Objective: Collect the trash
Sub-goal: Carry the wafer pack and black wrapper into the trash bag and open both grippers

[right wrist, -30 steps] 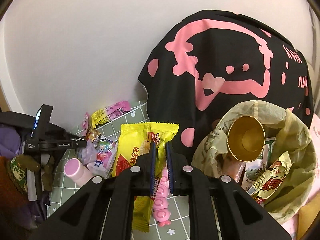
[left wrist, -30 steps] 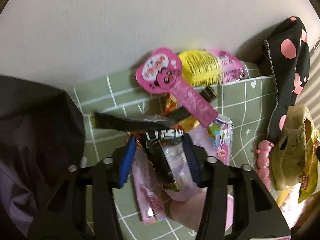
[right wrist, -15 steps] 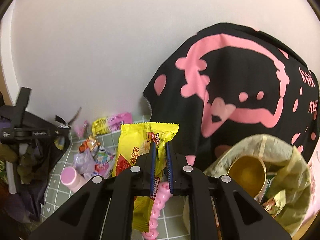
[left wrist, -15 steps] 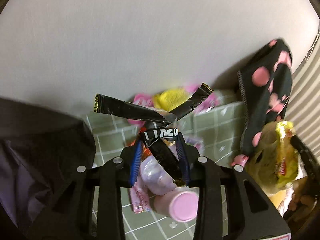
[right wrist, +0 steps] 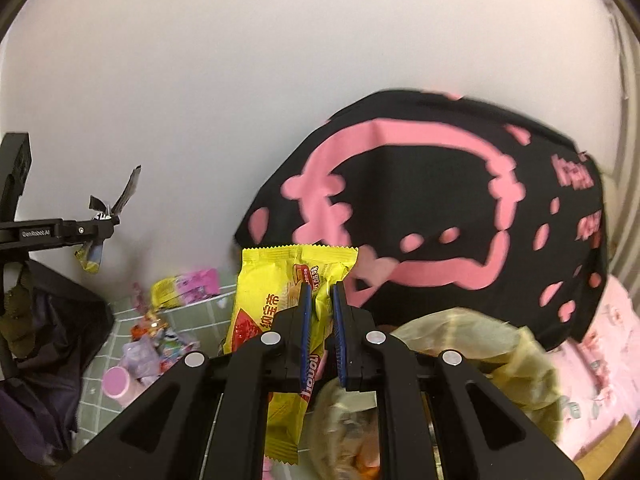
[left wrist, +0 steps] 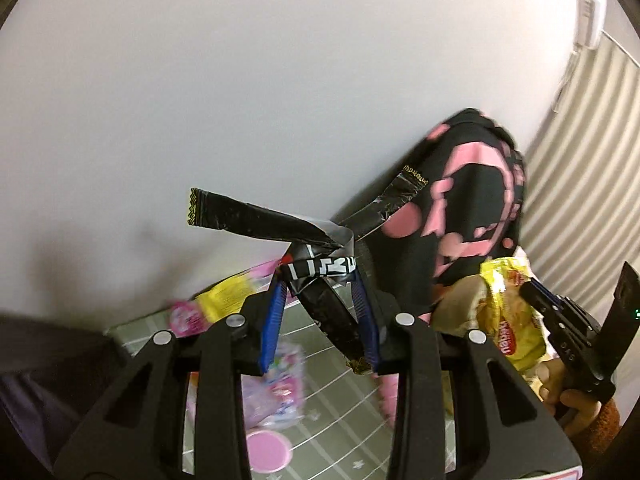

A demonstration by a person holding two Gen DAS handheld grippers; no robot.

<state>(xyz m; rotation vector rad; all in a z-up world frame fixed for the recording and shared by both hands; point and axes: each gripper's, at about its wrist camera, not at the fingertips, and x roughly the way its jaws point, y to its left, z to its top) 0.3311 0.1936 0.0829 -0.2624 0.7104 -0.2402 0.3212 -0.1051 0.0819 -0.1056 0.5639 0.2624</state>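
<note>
My left gripper point(left wrist: 320, 280) is shut on a crumpled black wrapper point(left wrist: 308, 240) with gold edges and holds it high above the green grid mat point(left wrist: 340, 412). It shows small at the left of the right wrist view point(right wrist: 106, 216). My right gripper point(right wrist: 320, 288) is shut on a yellow snack packet point(right wrist: 276, 304), lifted beside the tan trash bag point(right wrist: 500, 356). The packet and the right gripper also show in the left wrist view point(left wrist: 508, 316).
Loose wrappers point(right wrist: 160, 340), a yellow-pink packet point(right wrist: 180, 288) and a pink-capped bottle point(right wrist: 116, 380) lie on the mat. A black cushion with pink print point(right wrist: 440, 220) leans on the white wall. Dark cloth point(right wrist: 52, 340) lies at the left.
My left gripper has risen from the mat with the black wrapper and swung right. My right gripper has lifted the yellow packet toward the trash bag.
</note>
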